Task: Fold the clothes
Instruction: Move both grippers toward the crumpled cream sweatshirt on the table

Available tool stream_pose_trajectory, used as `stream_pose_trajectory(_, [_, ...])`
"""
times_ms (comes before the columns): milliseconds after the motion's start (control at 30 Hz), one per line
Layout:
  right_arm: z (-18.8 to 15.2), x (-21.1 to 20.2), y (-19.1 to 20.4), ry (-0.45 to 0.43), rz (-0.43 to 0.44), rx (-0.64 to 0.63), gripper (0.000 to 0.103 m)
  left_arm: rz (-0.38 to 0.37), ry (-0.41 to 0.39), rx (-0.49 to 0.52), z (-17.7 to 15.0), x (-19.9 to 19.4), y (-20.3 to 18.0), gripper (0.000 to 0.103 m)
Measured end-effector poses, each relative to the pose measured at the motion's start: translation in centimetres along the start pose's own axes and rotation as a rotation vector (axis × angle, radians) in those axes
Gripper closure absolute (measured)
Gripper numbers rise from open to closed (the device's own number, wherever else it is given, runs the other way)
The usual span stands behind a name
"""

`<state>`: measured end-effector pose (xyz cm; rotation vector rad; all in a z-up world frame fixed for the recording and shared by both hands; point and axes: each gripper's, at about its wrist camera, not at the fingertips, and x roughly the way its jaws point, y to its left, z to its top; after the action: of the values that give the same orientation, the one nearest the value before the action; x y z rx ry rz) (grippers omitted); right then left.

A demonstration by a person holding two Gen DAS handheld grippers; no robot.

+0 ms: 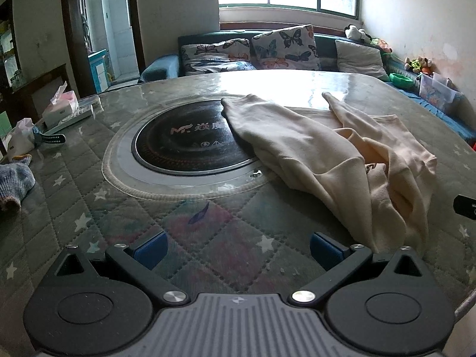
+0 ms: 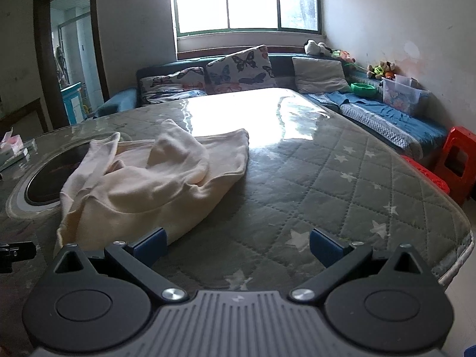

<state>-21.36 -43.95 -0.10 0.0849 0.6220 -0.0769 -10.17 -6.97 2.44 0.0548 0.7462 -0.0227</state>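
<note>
Left gripper [image 1: 236, 248] fingers wide apart, empty, above quilted table cover [image 1: 125, 208] | right gripper [image 2: 236, 245] fingers wide apart, empty, left pad just beside shirt hem | cream shirt [image 1: 327, 154] crumpled on table, partly over round black cooktop [image 1: 184, 145] | sofa cushions [image 2: 241, 70] beyond, under window [image 2: 247, 0]

a bright window [image 2: 247, 0] lights pale walls above a blue corner sofa [image 2: 386, 119] with butterfly cushions [image 2: 241, 70]; a doorway [image 2: 71, 56] opens left, a red stool [image 2: 458, 160] stands right.
</note>
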Motion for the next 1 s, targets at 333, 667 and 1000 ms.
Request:
stream_pose_trajectory(333, [-0.1, -1.2, 0.9, -0.018, -0.007, -0.018, 0.000, -0.025, -0.001, 0.006, -0.5, -0.2, -0.1, 0.000])
stream_pose_trajectory(667, [-0.1, -1.9, 1.9, -0.029, -0.015, -0.039, 0.000, -0.043, -0.006, 0.010, -0.8, -0.5, -0.1, 0.000])
stream_pose_trajectory(1000, [0.0, -2.5, 2.4, -0.032, -0.009, -0.055, 0.000, -0.065, -0.005, 0.028, -0.6, -0.6, -0.7, 0.000])
